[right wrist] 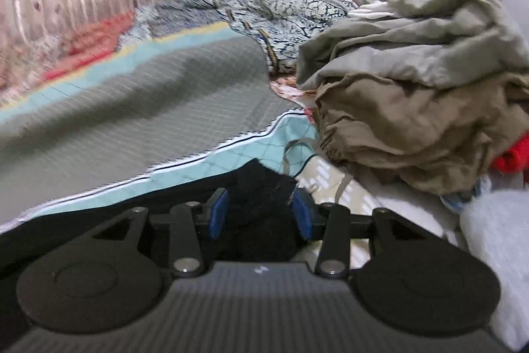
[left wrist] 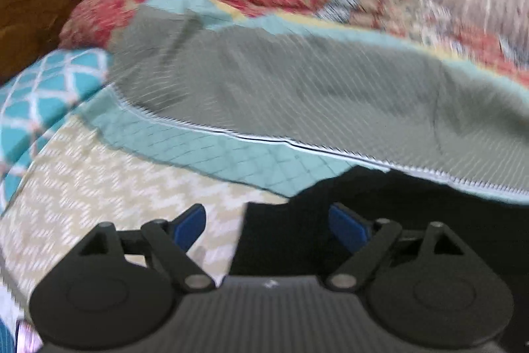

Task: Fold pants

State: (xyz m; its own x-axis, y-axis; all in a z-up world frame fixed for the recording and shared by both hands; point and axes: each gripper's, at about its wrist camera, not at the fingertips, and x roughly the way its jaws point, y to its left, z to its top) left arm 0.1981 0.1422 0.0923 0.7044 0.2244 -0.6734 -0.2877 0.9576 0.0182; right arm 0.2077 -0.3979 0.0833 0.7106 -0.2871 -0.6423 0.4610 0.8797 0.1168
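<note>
While the grey-green pants are lying spread flat across the teal quilted cover on the bed, a black garment is sitting at the near edge under both tools, and which of the two is the one in hand I cannot say for sure. The black cloth is looking laid out with a straight left edge, perhaps one fold in; the grey-green piece is showing no fold yet, so most of the work seems left. The left tool is standing wide, pads clear, its right finger over the black cloth and its left finger over the beige zigzag sheet; nothing is being gripped. The right tool is standing narrower, with a bunched corner of black cloth lying between its pads; whether the pads are pressing it I cannot tell. Both tools are pointing downward toward the bed. A heap of crumpled khaki clothes is waiting to the right.
</note>
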